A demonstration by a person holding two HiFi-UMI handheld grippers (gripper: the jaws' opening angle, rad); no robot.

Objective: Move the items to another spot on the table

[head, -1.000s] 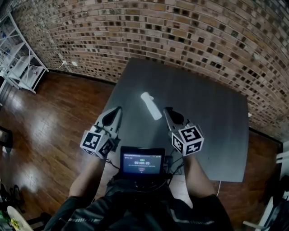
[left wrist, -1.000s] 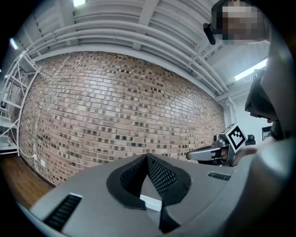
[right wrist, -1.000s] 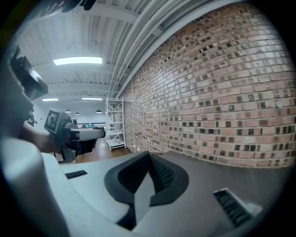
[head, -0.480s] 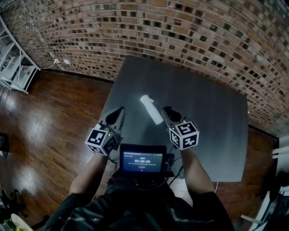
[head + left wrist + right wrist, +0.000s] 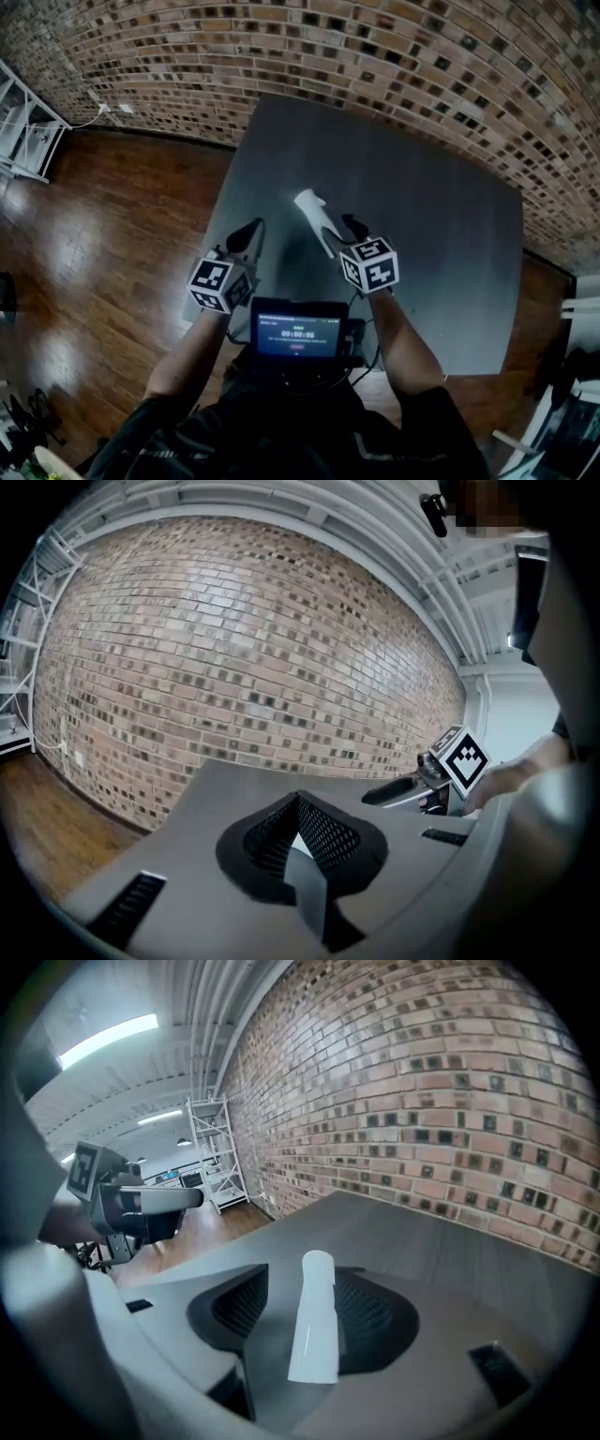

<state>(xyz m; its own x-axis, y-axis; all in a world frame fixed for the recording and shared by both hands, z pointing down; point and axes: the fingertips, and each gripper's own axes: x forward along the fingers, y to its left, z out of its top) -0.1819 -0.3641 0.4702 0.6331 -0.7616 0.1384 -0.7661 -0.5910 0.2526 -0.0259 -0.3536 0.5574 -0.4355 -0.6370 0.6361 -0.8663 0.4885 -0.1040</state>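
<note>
A white tube lies on the dark grey table, pointing away from me. In the right gripper view the tube lies lengthwise between the two jaws of my right gripper. Those jaws are opening and there is a gap on each side of the tube, so the pads do not press on it. In the head view my right gripper reaches the tube's near end. My left gripper hovers shut over the table's left part, a hand's width left of the tube, holding nothing. Its closed jaws meet at the tips.
A brick wall runs behind the table. White shelving stands on the wooden floor at the far left. A small screen device hangs at my chest, by the table's near edge. The table's left edge is close to my left gripper.
My right gripper has moved forward to the tube and its jaws have opened around the tube's near end. The left gripper has hardly moved and stays shut.
</note>
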